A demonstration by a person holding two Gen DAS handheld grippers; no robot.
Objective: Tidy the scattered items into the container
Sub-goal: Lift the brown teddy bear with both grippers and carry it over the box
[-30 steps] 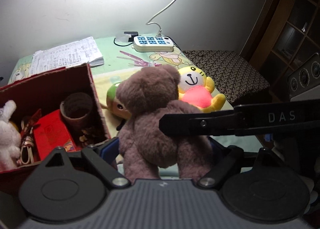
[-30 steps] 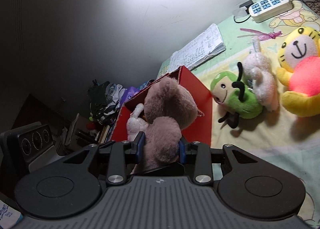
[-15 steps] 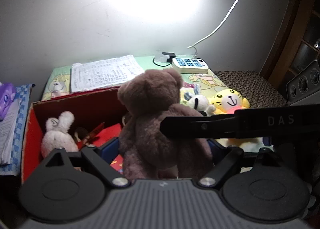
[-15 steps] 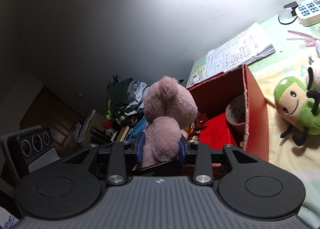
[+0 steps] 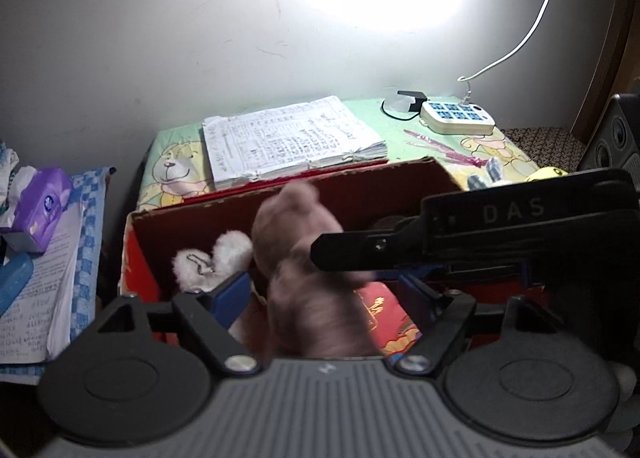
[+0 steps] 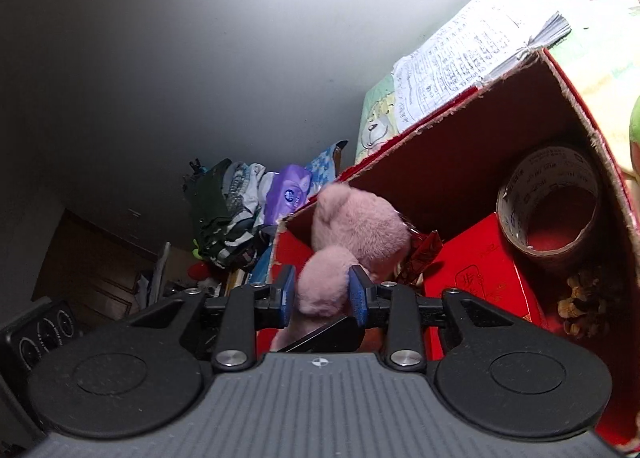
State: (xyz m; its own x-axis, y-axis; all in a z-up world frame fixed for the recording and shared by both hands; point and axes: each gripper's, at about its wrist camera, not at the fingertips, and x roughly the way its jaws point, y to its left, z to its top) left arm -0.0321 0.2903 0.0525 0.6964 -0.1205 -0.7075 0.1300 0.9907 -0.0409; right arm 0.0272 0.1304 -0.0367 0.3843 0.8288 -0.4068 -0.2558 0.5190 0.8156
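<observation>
1. The pink-brown teddy bear (image 6: 352,234) hangs over the open red cardboard box (image 6: 472,126), its lower body between the box walls; in the left wrist view it is motion-blurred (image 5: 304,258).
2. The right gripper (image 6: 322,294) is clenched on one of the bear's plush limbs, its blue pads (image 6: 287,290) pressing in from both sides.
3. The left gripper (image 5: 324,294) has its blue pads (image 5: 230,292) spread wide to either side of the bear's body; they do not appear to press the plush, so it reads as released.
4. Across the left view, a black finger of the right gripper, marked "DAS", lies against the bear.
5. Inside the box sit a white plush bunny (image 5: 212,262), a flat red packet (image 6: 476,278), a roll of brown tape (image 6: 548,206) standing on its side against the right wall, and some dried brown bits (image 6: 580,306) near it.
6. Just behind the box lies a stack of handwritten papers (image 5: 288,138) on the green cartoon-print cloth (image 5: 176,154).
7. Farther back on the cloth is a white power strip (image 5: 458,120) with its cable running up the wall.
8. To the left of the box, a purple tissue pack (image 5: 38,202) rests on printed sheets.
</observation>
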